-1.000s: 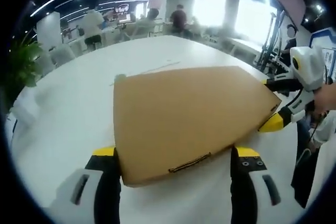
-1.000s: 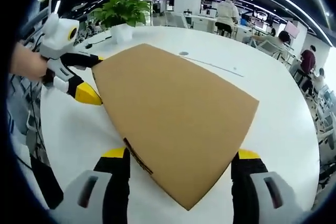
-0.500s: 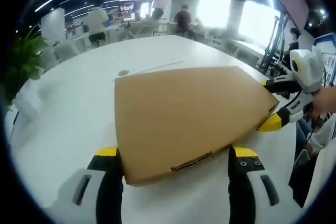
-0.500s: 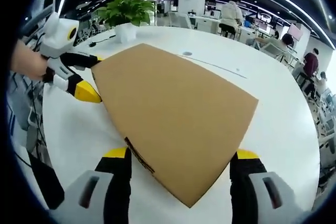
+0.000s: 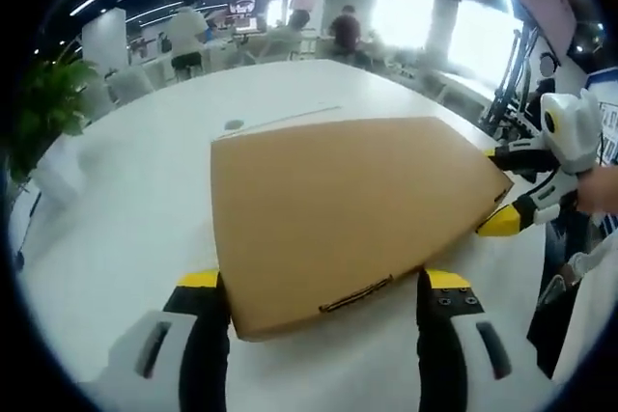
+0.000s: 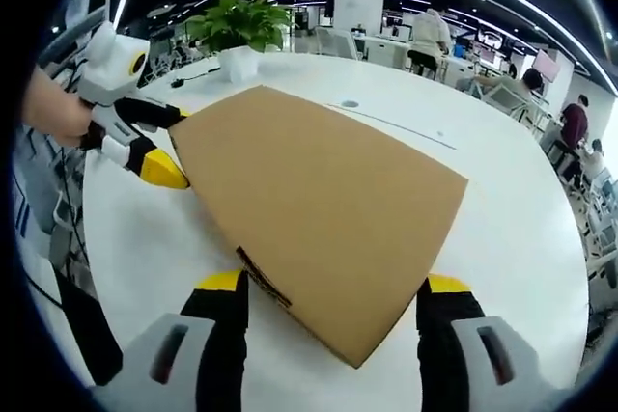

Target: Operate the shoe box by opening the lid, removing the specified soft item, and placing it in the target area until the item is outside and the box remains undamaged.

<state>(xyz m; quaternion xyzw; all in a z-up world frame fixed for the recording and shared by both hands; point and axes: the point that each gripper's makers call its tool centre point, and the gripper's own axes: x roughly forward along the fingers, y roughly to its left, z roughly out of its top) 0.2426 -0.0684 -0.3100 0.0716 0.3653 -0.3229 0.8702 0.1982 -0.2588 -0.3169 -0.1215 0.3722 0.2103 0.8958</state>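
While the shoe box [image 5: 352, 209] lies flat on the smooth white worktop [image 5: 126, 209] with its lid shut, we see plain matte brown cardboard, a broad flat panel with crisp folded edges and a narrow slotted tab on its near side. Our left gripper [image 5: 322, 288] has its jaws spread wide, a yellow-tipped black jaw at either side of the box's near corner. Our right gripper [image 6: 331, 292] likewise straddles another corner with jaws parted. A leafy green plant [image 6: 237, 24] in a white pot stands at the worktop's far edge.
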